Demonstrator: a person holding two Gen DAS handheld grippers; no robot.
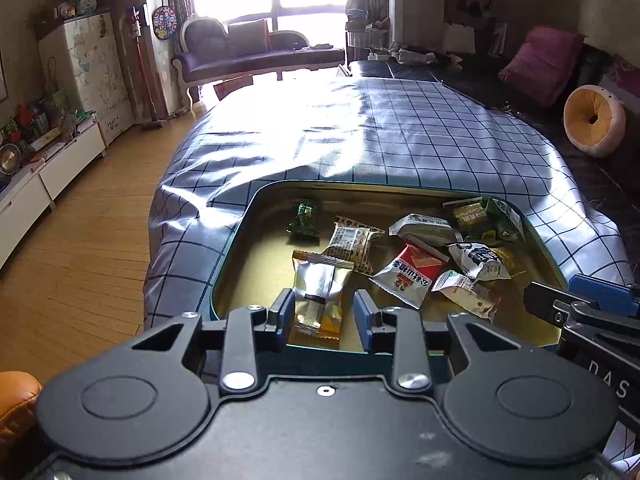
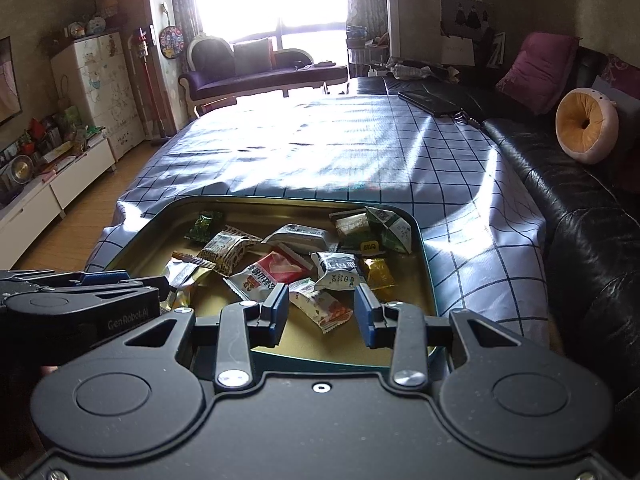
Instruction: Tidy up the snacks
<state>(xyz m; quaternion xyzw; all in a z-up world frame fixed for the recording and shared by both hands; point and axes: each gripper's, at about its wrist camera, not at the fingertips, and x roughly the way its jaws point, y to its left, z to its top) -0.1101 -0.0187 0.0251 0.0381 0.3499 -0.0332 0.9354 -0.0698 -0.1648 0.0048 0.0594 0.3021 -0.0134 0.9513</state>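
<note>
A gold tin tray (image 1: 240,236) (image 2: 428,280) on the checked tablecloth holds several wrapped snacks. A silver-and-gold packet (image 1: 320,288) lies flat in its near left part, between the blue pads of my left gripper (image 1: 322,316). The pads stand slightly apart from it with a small gap on the right. A red-and-white packet (image 1: 412,272) (image 2: 272,276) lies mid-tray. My right gripper (image 2: 322,312) hangs open over the tray's near edge, above a white-and-orange packet (image 2: 320,306) without touching it. Each gripper shows at the other view's edge (image 1: 560,304) (image 2: 158,286).
The checked tablecloth (image 1: 360,132) stretches beyond the tray. A black leather sofa (image 2: 580,220) with a round orange cushion (image 2: 586,122) runs along the right. A dark flat item (image 2: 432,100) lies at the far right corner. Wooden floor (image 1: 80,240) is to the left.
</note>
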